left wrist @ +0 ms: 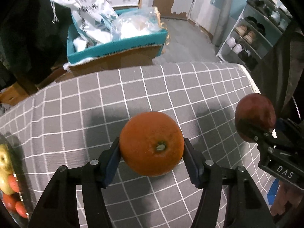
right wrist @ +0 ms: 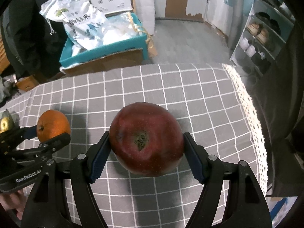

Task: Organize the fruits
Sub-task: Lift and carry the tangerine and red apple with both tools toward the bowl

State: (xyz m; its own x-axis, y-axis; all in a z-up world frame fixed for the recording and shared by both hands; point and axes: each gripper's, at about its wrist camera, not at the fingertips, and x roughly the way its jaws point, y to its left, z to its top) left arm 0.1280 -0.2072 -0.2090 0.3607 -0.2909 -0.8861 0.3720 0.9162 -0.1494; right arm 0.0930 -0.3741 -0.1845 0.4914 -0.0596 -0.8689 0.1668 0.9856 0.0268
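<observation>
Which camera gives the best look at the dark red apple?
The right wrist view: the round dark red apple fills the centre, stem end facing the lens, clamped between the jaws. The left wrist view catches it only small at the right edge, partly covered by gripper parts.

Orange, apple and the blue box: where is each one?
orange (left wrist: 152, 142): left wrist view, middle of its peel.
apple (right wrist: 146, 138): right wrist view, around its stem dip.
blue box (left wrist: 121, 46): left wrist view, its front wall.
</observation>
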